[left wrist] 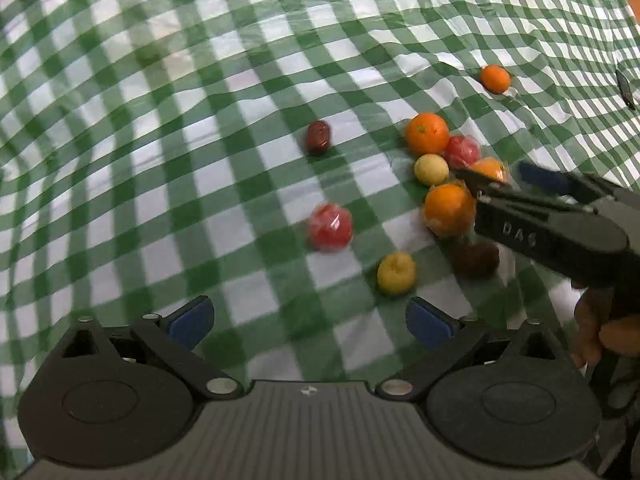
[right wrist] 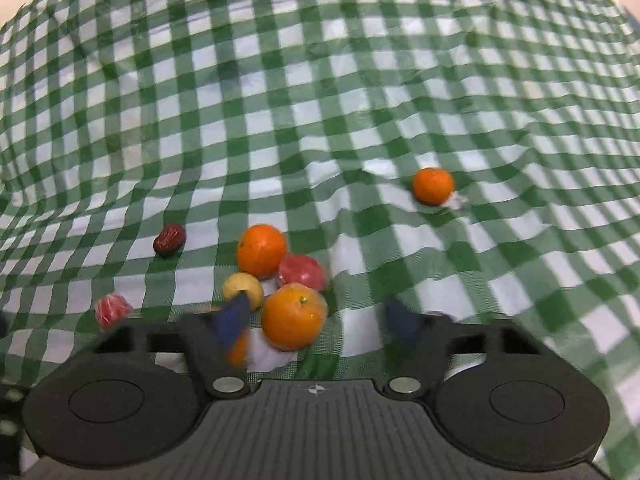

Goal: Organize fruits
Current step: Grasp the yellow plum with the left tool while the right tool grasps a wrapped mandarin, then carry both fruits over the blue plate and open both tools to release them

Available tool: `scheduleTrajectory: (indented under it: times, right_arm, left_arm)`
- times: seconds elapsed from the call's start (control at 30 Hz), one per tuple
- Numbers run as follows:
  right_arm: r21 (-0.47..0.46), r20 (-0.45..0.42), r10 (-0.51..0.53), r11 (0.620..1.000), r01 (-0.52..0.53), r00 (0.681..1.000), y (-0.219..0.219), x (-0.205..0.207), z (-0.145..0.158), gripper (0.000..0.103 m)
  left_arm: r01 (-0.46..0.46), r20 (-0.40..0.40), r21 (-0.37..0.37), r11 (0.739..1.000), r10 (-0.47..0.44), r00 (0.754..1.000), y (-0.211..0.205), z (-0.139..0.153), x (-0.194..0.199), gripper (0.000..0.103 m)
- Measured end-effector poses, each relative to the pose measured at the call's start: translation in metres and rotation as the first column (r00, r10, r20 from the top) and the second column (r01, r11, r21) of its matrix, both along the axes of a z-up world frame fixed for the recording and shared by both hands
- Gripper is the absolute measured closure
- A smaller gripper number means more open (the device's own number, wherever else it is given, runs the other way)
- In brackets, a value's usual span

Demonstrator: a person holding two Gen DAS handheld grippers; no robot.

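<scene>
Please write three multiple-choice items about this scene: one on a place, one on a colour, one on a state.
1. In the right wrist view, where is the lone orange?
A. Beyond the fruit cluster, to the right, apart from it
B. On top of the cluster
C. Inside a bowl

2. Which colours has the tablecloth?
A. Red and white
B. Green and white
C. Plain blue

3. How is the left gripper?
A. Shut on a fruit
B. Shut and empty
C. Open, nothing between its fingers

Answers: 1 A, bare cloth lies between it and the others; 2 B, the checks show it; 3 C, the fingers stand wide apart over cloth.
</scene>
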State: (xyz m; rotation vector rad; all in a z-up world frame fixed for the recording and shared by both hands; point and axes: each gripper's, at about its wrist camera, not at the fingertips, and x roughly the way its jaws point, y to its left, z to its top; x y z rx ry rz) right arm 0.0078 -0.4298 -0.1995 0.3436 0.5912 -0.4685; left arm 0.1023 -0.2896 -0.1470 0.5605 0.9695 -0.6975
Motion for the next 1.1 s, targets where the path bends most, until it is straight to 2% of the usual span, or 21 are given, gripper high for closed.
scheduleTrajectory:
  times: [0.03,0.1,0.17,0.2,0.27,0.37,0.4,0.43,0.47,0.5,0.63,0.77,0.9,1.0,1.1]
  right_arm:
    - [0.016,0.006,0.019,1.0,-0.019,1.0,-0.002,0.004,-0.002,0.05]
    - [0.031,0.015,0.06,0.998,-0.061,0.998,-0.004,0.003,-0.003,0.053]
    - [-0.017,-0.003,0.091,0.996,-0.091,0.996,0.002,0.007,-0.004,0.052]
    - [-0.038,-0.017,0.098,0.994,-0.099,0.995,0.004,0.009,-0.006,0.052]
    - [-0.055,-0.008,0.093,0.994,-0.093,0.996,0.009,0.008,-0.006,0.051]
    - [-0.029,0.003,0.081,0.996,-0.081,0.997,0.005,0.008,-0.007,0.055]
    - [-0.032,0.002,0.078,0.996,-0.078,0.997,0.004,0.007,-0.007,0.064]
    - [-0.035,0.008,0.075,0.997,-0.075,0.997,0.004,0.006,-0.007,0.068]
    - [-0.033,0.016,0.065,0.997,-0.065,0.998,0.003,0.005,-0.006,0.068]
    - [-0.032,0.026,0.04,0.999,-0.04,0.999,-0.003,0.005,-0.005,0.068]
    - [-0.077,0.111,-0.121,0.989,0.13,0.986,-0.016,-0.012,0.005,0.068]
    - [-0.107,0.126,-0.216,0.967,0.23,0.968,-0.027,-0.023,0.009,0.068]
    - [-0.149,0.108,-0.237,0.956,0.251,0.966,-0.024,-0.04,0.023,0.068]
    - [-0.166,0.12,-0.236,0.953,0.254,0.964,-0.011,-0.055,0.05,0.068]
    - [-0.192,0.172,-0.177,0.959,0.209,0.969,0.019,-0.081,0.082,0.068]
  left_arm:
    - [0.019,0.001,-0.002,1.0,-0.019,1.0,-0.004,-0.003,0.002,0.007]
    - [0.056,0.003,0.002,0.998,-0.056,0.998,-0.01,-0.01,0.002,0.008]
    - [0.082,0.0,-0.005,0.997,-0.082,0.997,-0.016,-0.015,0.0,0.011]
    - [0.099,-0.005,-0.01,0.995,-0.099,0.995,-0.018,-0.017,-0.001,0.016]
    - [0.121,-0.014,-0.016,0.993,-0.121,0.993,-0.023,-0.021,-0.003,0.022]
    - [0.137,-0.018,-0.042,0.99,-0.138,0.99,-0.03,-0.024,-0.004,0.033]
    - [0.142,-0.021,-0.054,0.988,-0.143,0.989,-0.031,-0.024,-0.004,0.039]
    - [0.15,-0.027,-0.067,0.986,-0.153,0.988,-0.033,-0.023,-0.004,0.058]
    - [0.167,-0.037,-0.084,0.982,-0.171,0.985,-0.035,-0.022,-0.005,0.072]
    - [0.177,-0.037,-0.085,0.98,-0.181,0.983,-0.038,-0.02,-0.007,0.076]
    - [0.164,-0.009,-0.099,0.981,-0.165,0.986,-0.031,-0.004,-0.016,0.076]
    - [0.106,0.01,-0.088,0.99,-0.106,0.994,-0.008,0.02,-0.025,0.076]
    - [0.03,0.023,-0.057,0.998,-0.028,0.999,0.03,0.051,-0.036,0.076]
    - [-0.021,0.038,-0.044,0.999,0.023,0.999,0.066,0.074,-0.048,0.076]
    - [-0.082,0.039,-0.045,0.996,0.083,0.996,0.105,0.096,-0.061,0.076]
